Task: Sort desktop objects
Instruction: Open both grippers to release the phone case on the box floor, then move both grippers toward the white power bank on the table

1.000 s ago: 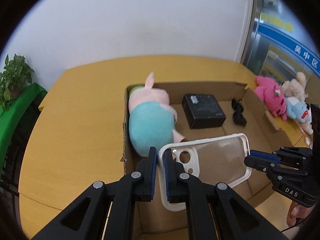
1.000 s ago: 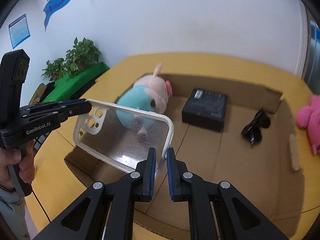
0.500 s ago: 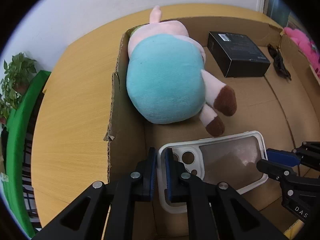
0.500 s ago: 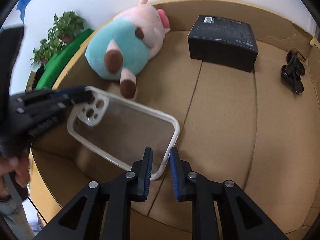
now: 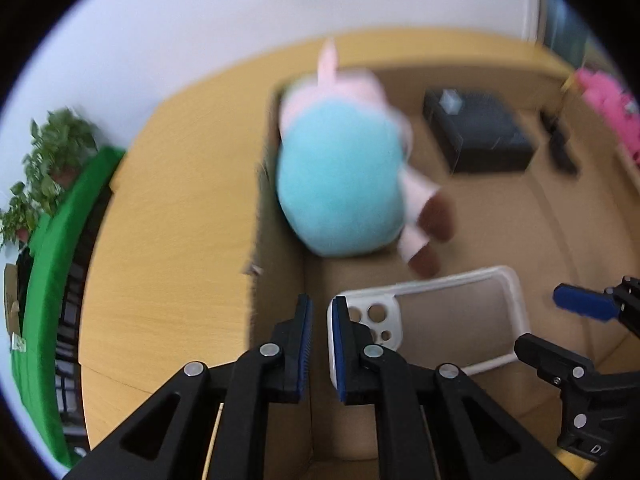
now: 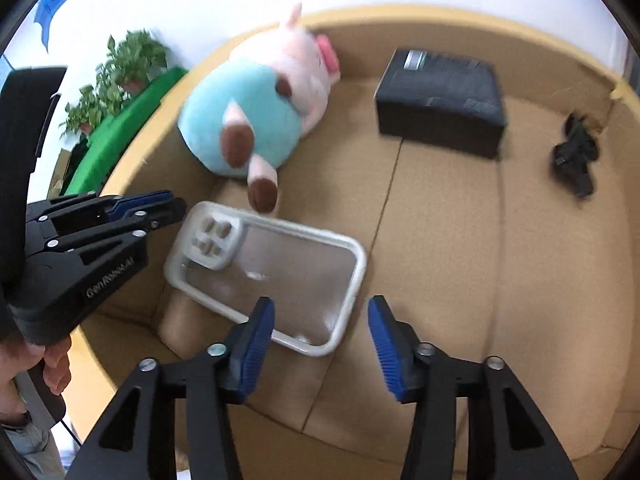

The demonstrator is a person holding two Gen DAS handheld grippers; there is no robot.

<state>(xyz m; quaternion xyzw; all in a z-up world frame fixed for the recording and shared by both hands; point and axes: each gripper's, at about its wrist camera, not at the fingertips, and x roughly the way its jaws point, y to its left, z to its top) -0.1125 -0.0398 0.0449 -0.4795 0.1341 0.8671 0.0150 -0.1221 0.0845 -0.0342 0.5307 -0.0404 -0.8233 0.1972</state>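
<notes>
Left gripper (image 5: 320,338): jaws slightly parted, phone case edge just beside its right finger, no grip.
Right gripper (image 6: 321,340): jaws spread wide, holding nothing, over the case's near corner.
Phone case (image 6: 272,270): clear with white rim, lying flat on the cardboard box (image 6: 500,280) floor.
Plush pig (image 6: 256,116): just behind the case, at the box's left wall.
Black box (image 6: 440,100): far side.
Sunglasses (image 6: 576,160): far right corner.
</notes>
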